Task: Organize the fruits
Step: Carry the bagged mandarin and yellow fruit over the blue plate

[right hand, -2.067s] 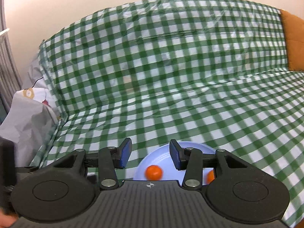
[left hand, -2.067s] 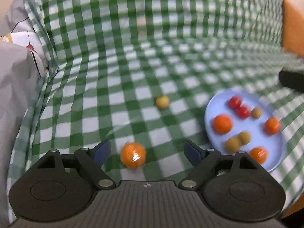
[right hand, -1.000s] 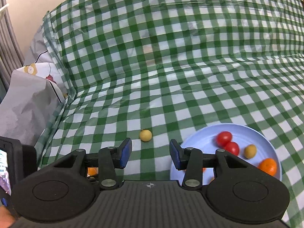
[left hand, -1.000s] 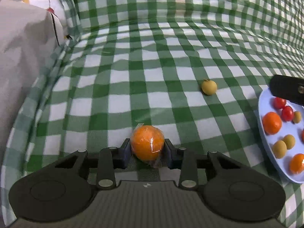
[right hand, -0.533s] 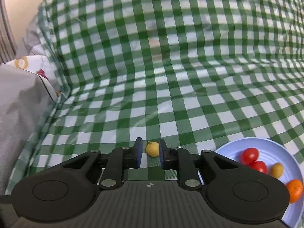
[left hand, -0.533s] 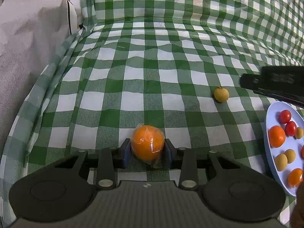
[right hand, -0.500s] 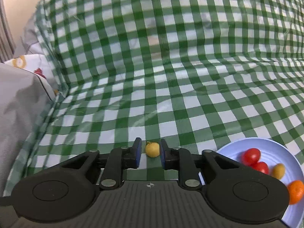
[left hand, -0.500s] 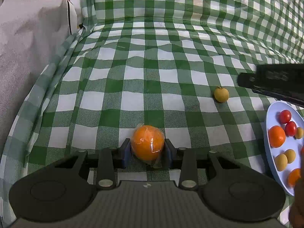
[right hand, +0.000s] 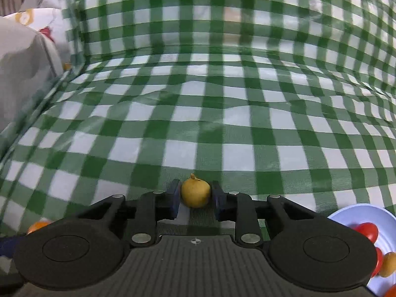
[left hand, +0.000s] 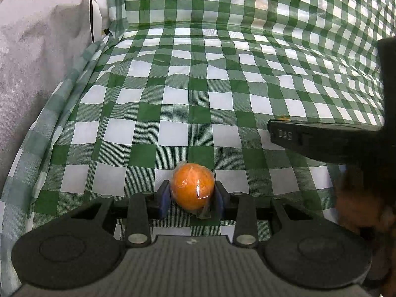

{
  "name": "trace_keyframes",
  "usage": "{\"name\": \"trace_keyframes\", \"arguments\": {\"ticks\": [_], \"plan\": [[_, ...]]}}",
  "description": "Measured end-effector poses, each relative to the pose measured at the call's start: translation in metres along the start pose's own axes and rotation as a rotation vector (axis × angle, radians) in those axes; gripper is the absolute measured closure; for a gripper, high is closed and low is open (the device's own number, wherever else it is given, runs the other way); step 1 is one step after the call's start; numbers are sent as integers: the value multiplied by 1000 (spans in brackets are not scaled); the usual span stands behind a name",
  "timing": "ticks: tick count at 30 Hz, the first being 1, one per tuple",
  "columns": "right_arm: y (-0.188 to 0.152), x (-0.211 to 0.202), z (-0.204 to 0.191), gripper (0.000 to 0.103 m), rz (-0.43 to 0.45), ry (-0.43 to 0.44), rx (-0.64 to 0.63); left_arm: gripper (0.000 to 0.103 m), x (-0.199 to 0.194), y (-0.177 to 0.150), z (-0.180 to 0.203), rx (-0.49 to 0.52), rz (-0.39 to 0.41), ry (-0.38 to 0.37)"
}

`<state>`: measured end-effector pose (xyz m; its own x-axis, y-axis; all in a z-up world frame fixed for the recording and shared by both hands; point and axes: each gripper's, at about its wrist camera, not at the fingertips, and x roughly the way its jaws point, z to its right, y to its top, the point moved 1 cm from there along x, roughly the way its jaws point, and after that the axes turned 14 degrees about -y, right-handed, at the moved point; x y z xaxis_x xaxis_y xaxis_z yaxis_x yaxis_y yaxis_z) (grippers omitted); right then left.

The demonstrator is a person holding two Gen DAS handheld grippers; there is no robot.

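A: Here, what is each gripper doing?

B: The left gripper (left hand: 191, 199) is clamped on an orange (left hand: 193, 185) wrapped in clear film, held just above the green checked cloth (left hand: 198, 86) on the counter. The right gripper (right hand: 195, 199) has just been closing its jaws on a small yellow fruit (right hand: 195, 194), and its pads now press both sides.

A: And around them?

B: Low at the right of the right wrist view sits a pale blue plate (right hand: 346, 216) with red tomatoes (right hand: 367, 231) and another yellow fruit. A grey bag (left hand: 37, 49) stands at the left edge.
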<state>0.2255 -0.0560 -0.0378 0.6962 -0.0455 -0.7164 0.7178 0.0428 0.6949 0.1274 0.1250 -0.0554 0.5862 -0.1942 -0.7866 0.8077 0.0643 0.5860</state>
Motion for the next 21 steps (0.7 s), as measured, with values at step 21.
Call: {"name": "trace_keyframes", "arguments": {"ticks": [21], "plan": [[-58, -203, 123, 76, 273, 55, 110, 63, -94, -28, 63, 201, 230, -83]]}}
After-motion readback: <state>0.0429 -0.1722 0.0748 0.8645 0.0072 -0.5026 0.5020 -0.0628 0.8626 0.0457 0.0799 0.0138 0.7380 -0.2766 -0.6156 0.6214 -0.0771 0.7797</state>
